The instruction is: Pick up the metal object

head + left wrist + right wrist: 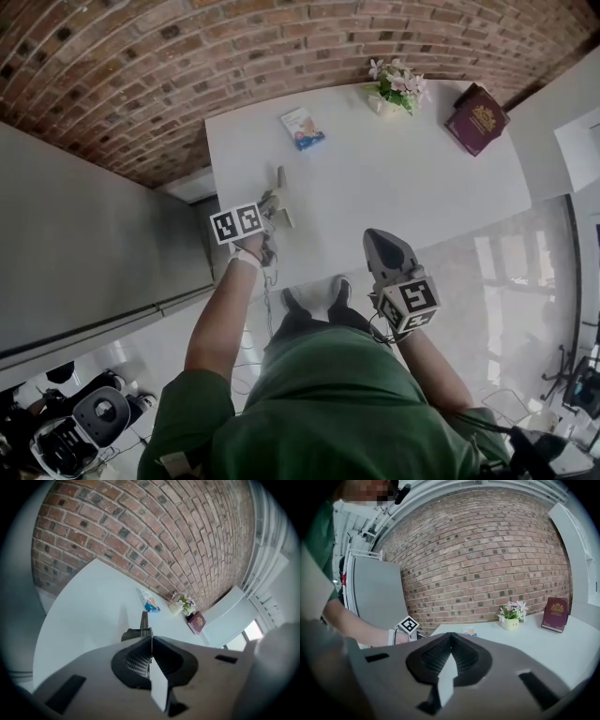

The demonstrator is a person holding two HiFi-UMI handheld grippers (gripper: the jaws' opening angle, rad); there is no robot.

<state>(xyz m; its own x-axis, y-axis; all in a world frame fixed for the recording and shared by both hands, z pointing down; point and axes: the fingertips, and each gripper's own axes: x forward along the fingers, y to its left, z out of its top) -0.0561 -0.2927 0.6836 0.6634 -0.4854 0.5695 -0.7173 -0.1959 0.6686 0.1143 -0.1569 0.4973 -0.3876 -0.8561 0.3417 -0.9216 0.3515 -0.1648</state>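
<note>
Metal object (280, 185) lies at near-left part of white table (403, 178), its thin end pinched in clenched jaws of my left gripper (271, 200). My right gripper (377, 236) hangs off table's front edge, jaws pressed together on nothing. Far side: small booklet (302, 127), potted flowers (397, 86), maroon book (477, 118)

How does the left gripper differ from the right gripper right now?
The left gripper is down at the white table, while the right gripper is held up, clear of it. The left gripper's jaws are closed on the near end of the metal object; the right gripper's jaws meet on nothing. What they share: both are shut.
</note>
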